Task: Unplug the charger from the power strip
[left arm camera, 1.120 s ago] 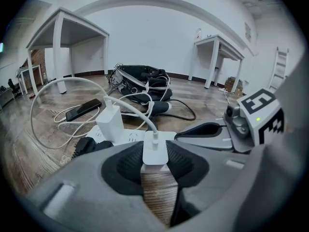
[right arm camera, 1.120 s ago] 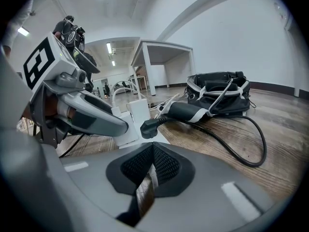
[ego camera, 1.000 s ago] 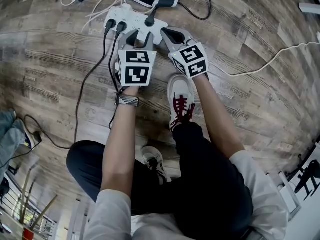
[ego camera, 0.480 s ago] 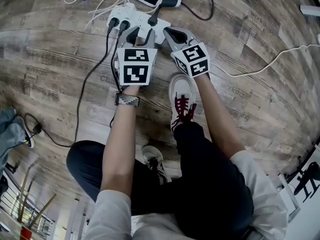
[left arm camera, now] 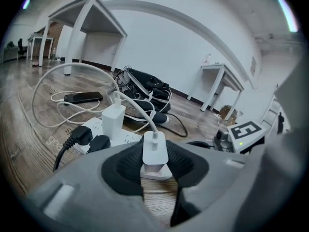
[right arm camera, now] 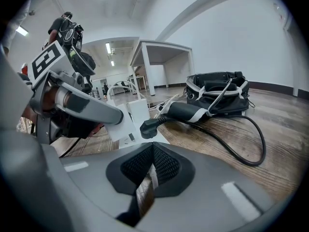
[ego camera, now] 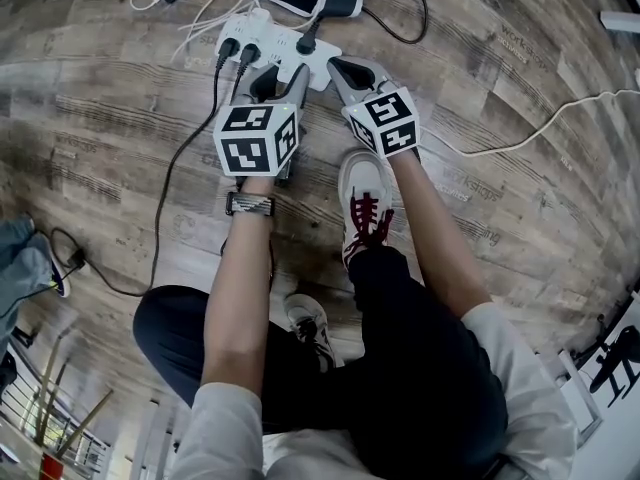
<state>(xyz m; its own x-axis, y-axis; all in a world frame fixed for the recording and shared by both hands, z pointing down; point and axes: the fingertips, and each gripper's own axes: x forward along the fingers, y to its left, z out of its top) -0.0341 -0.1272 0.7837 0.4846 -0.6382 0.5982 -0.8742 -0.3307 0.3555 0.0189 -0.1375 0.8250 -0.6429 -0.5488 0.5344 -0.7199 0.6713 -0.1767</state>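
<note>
In the left gripper view, a small white charger (left arm camera: 155, 150) with a white cable rising from its top sits between the black pads of my left gripper (left arm camera: 155, 159), which is shut on it. Directly below it is a white base; whether its prongs are out I cannot tell. The white power strip (ego camera: 272, 40) lies on the wood floor, with my left gripper (ego camera: 268, 76) over its near edge. My right gripper (ego camera: 340, 68) is shut and empty at the strip's right end. From the right gripper view, the left gripper (right arm camera: 87, 105) reaches over the strip (right arm camera: 145, 135).
A taller white charger (left arm camera: 114, 118) and two black plugs (left arm camera: 84, 137) stay in the strip, and another black plug (right arm camera: 154, 124) sits toward its right end. A phone (left arm camera: 83, 97), a black bag (left arm camera: 145, 88), loose cables (ego camera: 540, 123) and the person's shoe (ego camera: 362, 193) surround it.
My left gripper has rolled, so its marker cube now shows tilted, and it sits slightly nearer the strip's left side. The right gripper has stayed in place.
</note>
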